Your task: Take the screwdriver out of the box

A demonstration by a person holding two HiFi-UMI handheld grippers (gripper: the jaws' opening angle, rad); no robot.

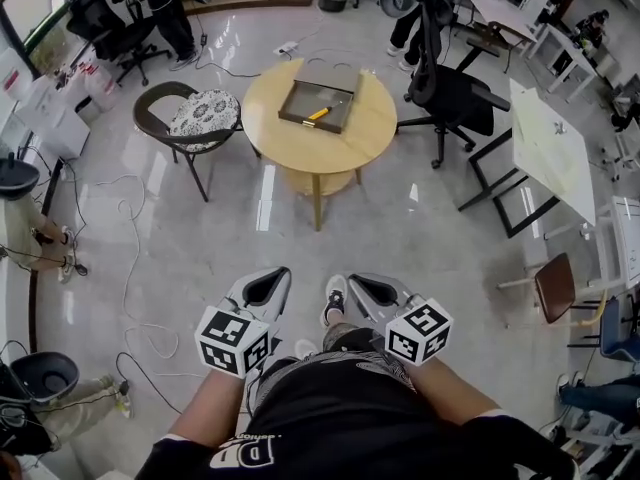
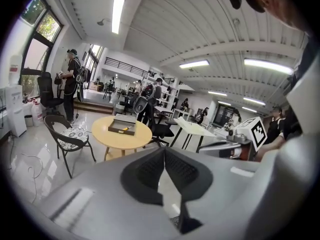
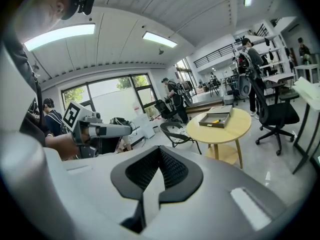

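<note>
1. The screwdriver, with a yellow handle, lies inside the box, slanted across its floor near the middle. In the left gripper view the screwdriver shows as a small yellow streak in the box, and in the right gripper view it looks the same.
2. The box is a shallow, dark, open tray. It sits on the far half of the round wooden counter, turned a little askew.
3. Nothing else lies on the counter that can be made out.
4. A chair with a patterned cushion stands just beside the counter on its left. A black office chair stands near it on the right, and a white table stands further right.
5. Loose cables trail over the glossy floor to the left.
6. A person stands at the far left of the room.
7. The left tool and the right tool are held side by side, low in front of the wearer's body. Both point toward the counter and are well apart from it.
8. The left tool is closed, its ribbed pads meeting at the tips with nothing between them.
9. The right tool is closed too, pads together at the tips and empty.
10. Each tool carries its marker cube behind the jaws.
</note>
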